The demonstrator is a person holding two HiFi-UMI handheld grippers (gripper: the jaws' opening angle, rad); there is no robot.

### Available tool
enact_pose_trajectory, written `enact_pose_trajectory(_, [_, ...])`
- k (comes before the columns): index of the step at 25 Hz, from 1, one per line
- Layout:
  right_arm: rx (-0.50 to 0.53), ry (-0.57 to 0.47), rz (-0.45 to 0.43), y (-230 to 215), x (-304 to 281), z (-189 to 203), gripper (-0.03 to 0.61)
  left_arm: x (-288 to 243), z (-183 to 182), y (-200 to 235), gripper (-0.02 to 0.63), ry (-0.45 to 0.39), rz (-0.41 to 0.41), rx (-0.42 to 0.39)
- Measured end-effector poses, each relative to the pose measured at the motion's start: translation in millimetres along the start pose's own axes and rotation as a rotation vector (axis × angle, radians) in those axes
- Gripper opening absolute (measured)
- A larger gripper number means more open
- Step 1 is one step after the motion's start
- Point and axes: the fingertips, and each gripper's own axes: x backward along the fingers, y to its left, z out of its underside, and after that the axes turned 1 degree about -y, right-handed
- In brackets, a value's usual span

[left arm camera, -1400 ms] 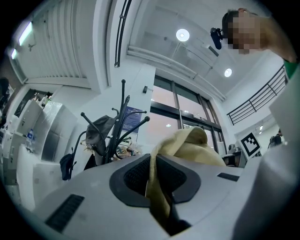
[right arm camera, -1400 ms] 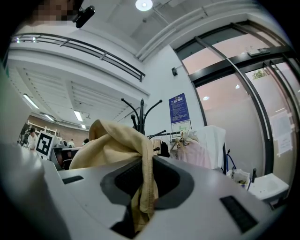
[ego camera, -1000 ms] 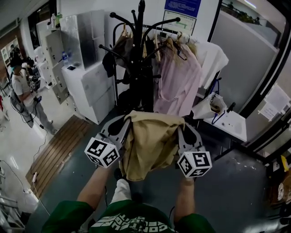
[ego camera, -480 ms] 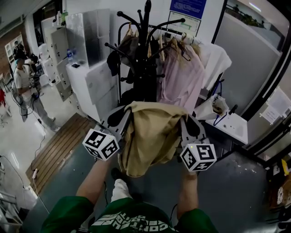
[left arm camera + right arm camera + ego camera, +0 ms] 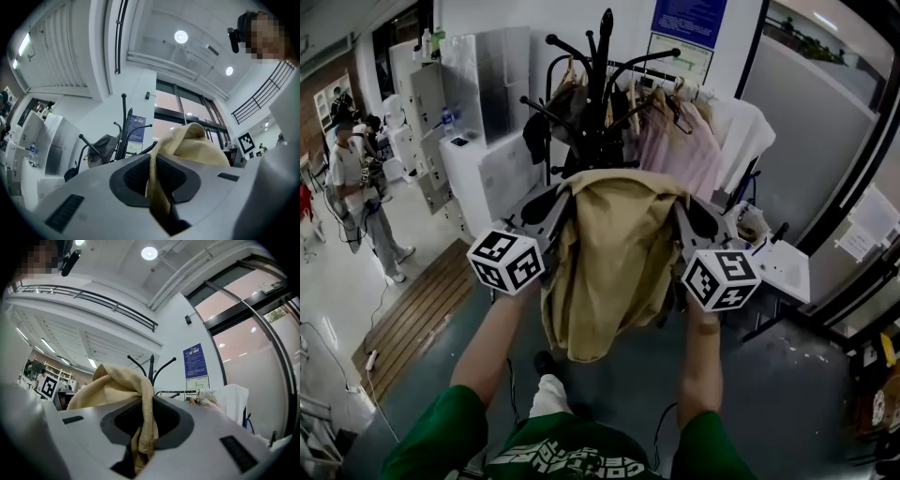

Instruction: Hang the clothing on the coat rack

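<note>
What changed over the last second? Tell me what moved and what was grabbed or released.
The tan garment was lifted and carried forward toward the coat rack. In the head view its top edge now overlaps the lower part of the rack, and both arms reach further out. The left tongs and right tongs stay shut on the garment's top edge. Nothing was released or hung.

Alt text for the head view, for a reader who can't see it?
A left hand-held gripper and a right hand-held gripper, each shut on a tan garment, hold it up before a black coat rack hung with clothes.
</note>
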Motion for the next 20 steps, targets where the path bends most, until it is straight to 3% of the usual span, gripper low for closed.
enact_pose_trajectory(6, [0.024,-0.028,0.002,-12,-28,-29,0.058,-28,-31,19,0.037,0.008,-0.014,-0.036])
enact_pose_trajectory(13, [-0.043,-0.047,-0.015,-28,-60,-53,0.058,-58,-67,33,0.037,-0.002,-0.023,-0.100])
enact_pose_trajectory(20, [-0.091,-0.024,-0.006,-46,-103,-53,0.058,-93,-72,65,0.037,0.029,-0.053,-0.109])
